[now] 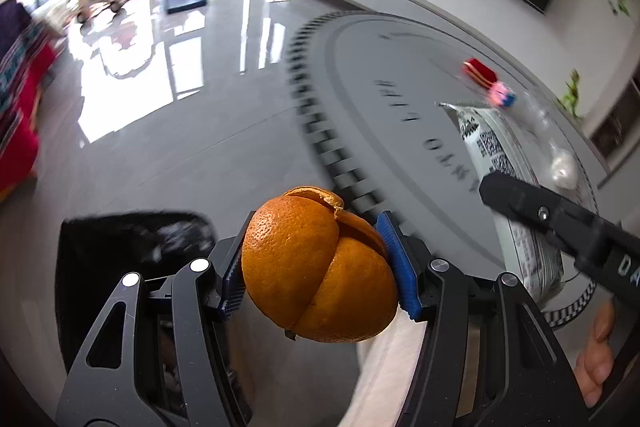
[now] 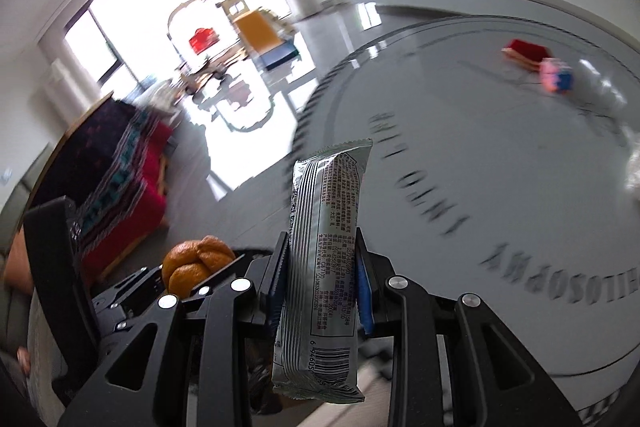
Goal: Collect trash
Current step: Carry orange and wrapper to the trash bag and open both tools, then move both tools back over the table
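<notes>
My left gripper (image 1: 320, 267) is shut on an orange peel (image 1: 316, 267), held in the air near the round table's edge. The peel also shows in the right wrist view (image 2: 196, 263), at lower left. My right gripper (image 2: 322, 267) is shut on a silver snack wrapper (image 2: 324, 267), held upright. The wrapper (image 1: 496, 147) and a right finger (image 1: 552, 215) show at the right of the left wrist view. A black bin bag (image 1: 132, 239) lies below and left of the peel.
A round grey table (image 2: 460, 131) with printed letters carries a red packet (image 2: 524, 53), a pink and blue item (image 2: 556, 75) and clear plastic (image 2: 600, 91) at its far side. A red patterned seat (image 2: 120, 179) stands left on the glossy floor.
</notes>
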